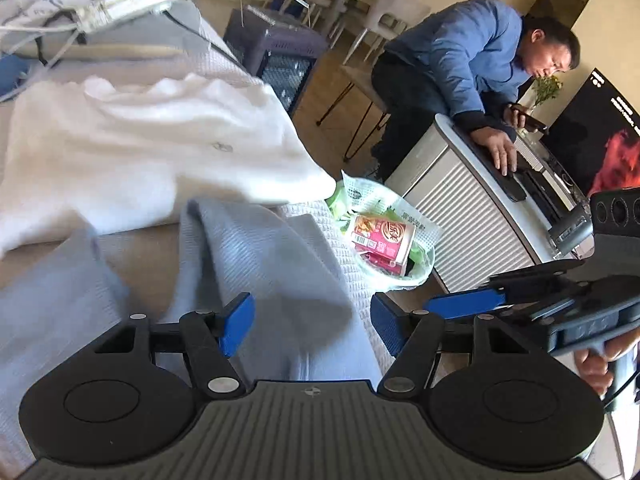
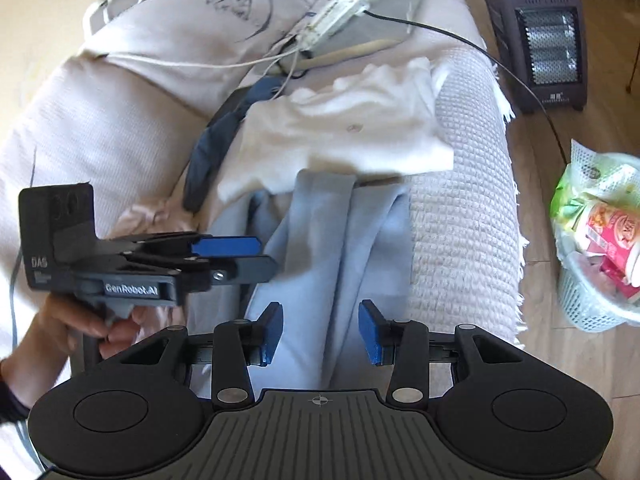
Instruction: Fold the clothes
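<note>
My left gripper [image 1: 312, 330] released, right gripper [image 2: 320, 334] released too — both over light-blue garment [image 2: 320, 240]; white garment [image 2: 344, 132] just beyond.

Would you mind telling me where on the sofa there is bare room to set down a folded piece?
The likeliest bare patch is the knit sofa cover, between the light blue garment and the fringed edge. The seat's middle holds that garment and the white garment. Further back, a power strip and cables crowd the cushion.
</note>
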The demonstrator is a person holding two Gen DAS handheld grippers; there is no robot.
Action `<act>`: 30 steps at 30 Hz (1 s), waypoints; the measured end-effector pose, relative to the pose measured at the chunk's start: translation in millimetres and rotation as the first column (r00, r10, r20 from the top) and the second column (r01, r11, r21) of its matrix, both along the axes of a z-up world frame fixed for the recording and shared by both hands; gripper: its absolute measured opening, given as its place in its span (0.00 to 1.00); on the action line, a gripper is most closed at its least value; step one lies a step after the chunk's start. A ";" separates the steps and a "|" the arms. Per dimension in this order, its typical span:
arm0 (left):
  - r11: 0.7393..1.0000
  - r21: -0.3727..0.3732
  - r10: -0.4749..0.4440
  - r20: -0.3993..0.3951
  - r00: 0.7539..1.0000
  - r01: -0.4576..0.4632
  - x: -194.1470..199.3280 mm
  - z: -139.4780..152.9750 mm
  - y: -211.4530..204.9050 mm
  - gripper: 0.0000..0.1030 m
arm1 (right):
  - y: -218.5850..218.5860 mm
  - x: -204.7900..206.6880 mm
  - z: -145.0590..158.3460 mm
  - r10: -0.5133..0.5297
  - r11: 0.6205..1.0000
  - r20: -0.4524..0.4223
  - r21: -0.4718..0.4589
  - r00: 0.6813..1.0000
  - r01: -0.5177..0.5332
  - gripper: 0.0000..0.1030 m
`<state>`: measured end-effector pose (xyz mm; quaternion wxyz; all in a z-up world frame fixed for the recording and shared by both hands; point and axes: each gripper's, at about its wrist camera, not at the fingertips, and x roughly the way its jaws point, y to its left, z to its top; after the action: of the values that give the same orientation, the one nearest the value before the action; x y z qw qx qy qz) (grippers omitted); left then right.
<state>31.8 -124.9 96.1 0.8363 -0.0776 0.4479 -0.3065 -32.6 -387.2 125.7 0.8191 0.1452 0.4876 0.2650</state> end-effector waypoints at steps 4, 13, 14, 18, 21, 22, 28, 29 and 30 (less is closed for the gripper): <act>0.999 0.028 -0.020 -0.032 0.999 0.021 11.7 -16.1 -9.7 0.60 | -1.4 21.3 -16.2 -0.061 0.998 -0.026 0.004 0.998 0.061 0.41; 0.998 0.034 -0.046 -0.054 0.997 0.048 17.8 -30.6 5.6 0.11 | 11.7 62.2 -58.3 -0.101 0.994 -0.084 0.032 0.991 0.104 0.32; 0.999 0.026 -0.044 -0.051 0.998 0.045 18.0 -28.1 8.0 0.11 | 15.2 63.8 -60.6 -0.094 0.995 -0.089 0.026 0.992 0.097 0.30; 0.999 -0.006 -0.052 -0.013 0.999 0.052 14.6 -12.8 15.3 0.07 | 22.1 62.0 -52.7 -0.057 0.998 -0.057 0.006 0.997 0.058 0.14; 0.997 -0.065 -0.048 0.005 0.999 0.048 9.8 1.4 22.3 0.07 | 18.3 59.5 -32.4 -0.037 0.997 0.010 -0.072 0.999 0.038 0.05; 0.996 -0.082 -0.046 0.012 0.999 0.047 9.0 5.0 24.5 0.07 | 14.5 61.0 -26.7 -0.042 0.995 0.027 -0.092 0.999 0.045 0.05; 0.987 0.139 0.055 0.137 0.989 -0.074 15.4 0.7 31.7 0.06 | -10.1 79.6 -10.4 -0.132 0.967 0.117 -0.202 0.984 0.154 0.05; 0.981 0.169 0.072 0.121 0.990 -0.092 18.3 -4.8 35.6 0.06 | -12.9 83.9 -13.9 -0.149 0.964 0.113 -0.206 0.982 0.170 0.05; 0.980 0.176 0.077 0.107 0.991 -0.095 18.5 -8.1 39.7 0.06 | -14.5 88.0 -18.6 -0.159 0.964 0.103 -0.200 0.982 0.177 0.05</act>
<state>50.3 -85.2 88.0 0.8737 -0.0055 0.4278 -0.2317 55.4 -401.8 107.1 0.8696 0.0882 0.4628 0.1481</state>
